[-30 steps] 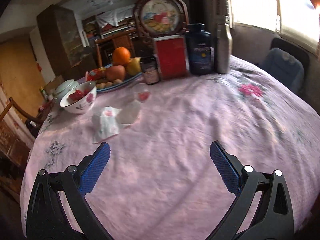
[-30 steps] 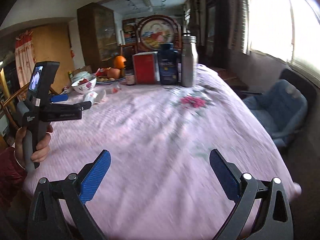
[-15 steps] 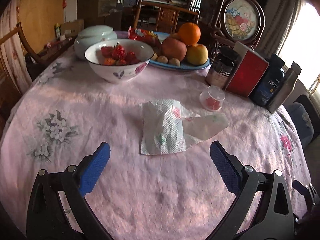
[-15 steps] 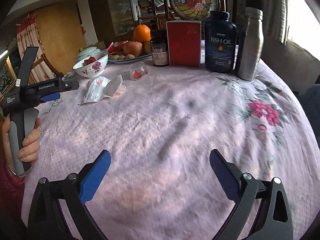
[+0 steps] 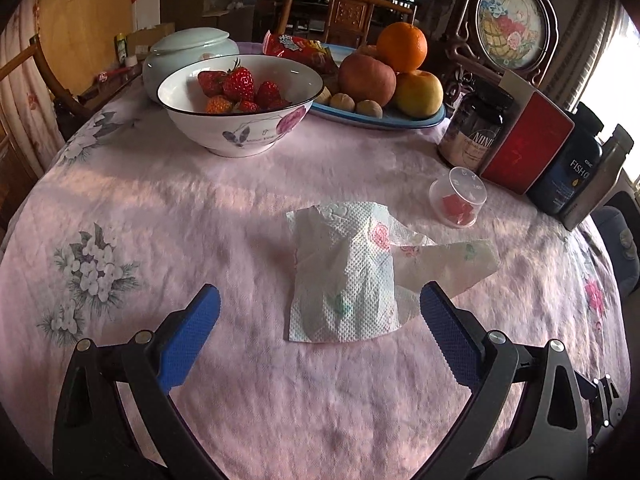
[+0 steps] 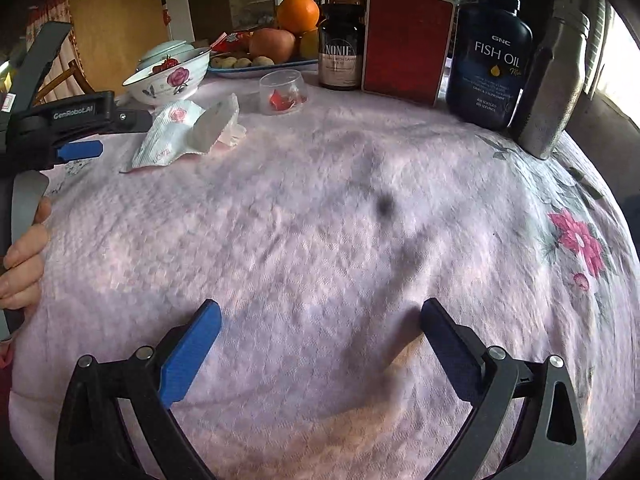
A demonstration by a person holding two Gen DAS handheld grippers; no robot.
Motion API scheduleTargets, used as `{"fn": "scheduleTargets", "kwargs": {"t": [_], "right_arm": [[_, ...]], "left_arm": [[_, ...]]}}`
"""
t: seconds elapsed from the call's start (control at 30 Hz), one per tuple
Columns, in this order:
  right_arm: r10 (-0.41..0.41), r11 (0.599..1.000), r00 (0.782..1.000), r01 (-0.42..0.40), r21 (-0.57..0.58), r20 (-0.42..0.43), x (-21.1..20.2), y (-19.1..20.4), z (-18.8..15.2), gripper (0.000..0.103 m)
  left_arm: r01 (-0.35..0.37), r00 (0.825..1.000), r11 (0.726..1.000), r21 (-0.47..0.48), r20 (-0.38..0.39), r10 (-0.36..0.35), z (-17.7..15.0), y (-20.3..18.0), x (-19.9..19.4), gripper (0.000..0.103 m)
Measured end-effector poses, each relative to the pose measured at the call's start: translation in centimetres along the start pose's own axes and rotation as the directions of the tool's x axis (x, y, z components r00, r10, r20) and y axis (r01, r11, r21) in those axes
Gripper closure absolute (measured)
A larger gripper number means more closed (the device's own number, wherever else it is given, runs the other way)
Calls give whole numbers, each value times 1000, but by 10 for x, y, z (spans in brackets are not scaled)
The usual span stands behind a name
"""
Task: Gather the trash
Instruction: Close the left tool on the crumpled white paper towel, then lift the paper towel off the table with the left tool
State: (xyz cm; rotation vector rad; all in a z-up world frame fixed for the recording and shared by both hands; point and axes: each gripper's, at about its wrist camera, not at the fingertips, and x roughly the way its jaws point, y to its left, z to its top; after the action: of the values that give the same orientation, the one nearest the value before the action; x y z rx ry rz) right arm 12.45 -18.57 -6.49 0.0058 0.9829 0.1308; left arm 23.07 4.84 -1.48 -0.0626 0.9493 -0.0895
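Note:
A crumpled white paper napkin [image 5: 352,268] with a floral print lies on the pink tablecloth [image 5: 200,200], just ahead of my left gripper [image 5: 320,320], which is open and empty; its right finger sits at the napkin's near right corner. A small clear plastic cup [image 5: 458,202] with a red wrapper inside stands beyond the napkin. In the right wrist view the napkin [image 6: 184,132] and cup [image 6: 282,92] sit far left. My right gripper [image 6: 320,340] is open over bare cloth, well short of them. The left gripper [image 6: 76,136], held by a hand [image 6: 24,256], shows at the left edge.
A bowl of strawberries [image 5: 240,100], a lidded white pot [image 5: 184,52], a blue plate [image 5: 360,118] of fruit, a dark jar [image 5: 476,128], a red box [image 5: 528,148], a fish oil bottle [image 6: 488,68] and a metal flask [image 6: 552,88] line the far side. A blue chair [image 5: 618,244] stands at right.
The left gripper swung left and came close to the napkin, which now lies right before its fingers. The right gripper advanced over the table toward the bottles. Both stayed open.

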Motion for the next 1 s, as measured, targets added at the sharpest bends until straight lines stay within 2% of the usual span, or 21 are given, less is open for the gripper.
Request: {"fn": "scheduleTargets", "kwargs": {"t": [0.2,0.27,0.33,0.37,0.4,0.47,0.5,0.57,0.67,0.77,0.83,0.9,1.0], "right_arm": [[2,1000,1000,-2,2,1,0,0,-1,4],[4,1000,1000,-4,2,0,0,-1,-1,4],[5,1000,1000,-5,1,1,0,-1,0,4],[6,1000,1000,-6,1,1,-1,-1,0,4],[7,1000,1000,-7,0,1,2,0,1,4],[12,1000,1000,-12,-2,1,3,0,1,4],[17,1000,1000,-17,-1,2,3,-1,2,4],[28,1000,1000,-28,4,5,3,-2,2,4],[45,999,999,-46,17,12,1,-5,1,4],[36,999,999,-36,12,8,1,-3,1,4],[4,1000,1000,-4,-11,-1,2,2,1,4],[8,1000,1000,-8,-4,-2,3,1,1,4],[-3,1000,1000,3,-3,-1,3,2,1,4]], "left_arm": [[-26,1000,999,37,-3,26,7,-18,20,7],[-61,998,996,69,-5,61,6,-25,28,8],[-53,998,995,81,-19,54,5,-28,30,18],[-42,999,995,87,-21,44,3,-28,29,28],[-36,999,995,92,-27,38,2,-28,30,46],[-35,998,994,104,-39,39,0,-28,30,64],[-33,999,994,107,-36,37,-2,-28,28,78],[-13,999,995,98,-51,18,-8,-25,21,89],[36,997,997,73,-70,-31,-20,-19,-3,91],[73,997,994,87,-37,-70,-37,-12,-32,91],[56,998,992,114,-13,-54,-50,-10,-46,91],[48,999,989,139,-16,-46,-60,-10,-51,90],[45,999,985,164,-3,-45,-62,-18,-54,90]]}}
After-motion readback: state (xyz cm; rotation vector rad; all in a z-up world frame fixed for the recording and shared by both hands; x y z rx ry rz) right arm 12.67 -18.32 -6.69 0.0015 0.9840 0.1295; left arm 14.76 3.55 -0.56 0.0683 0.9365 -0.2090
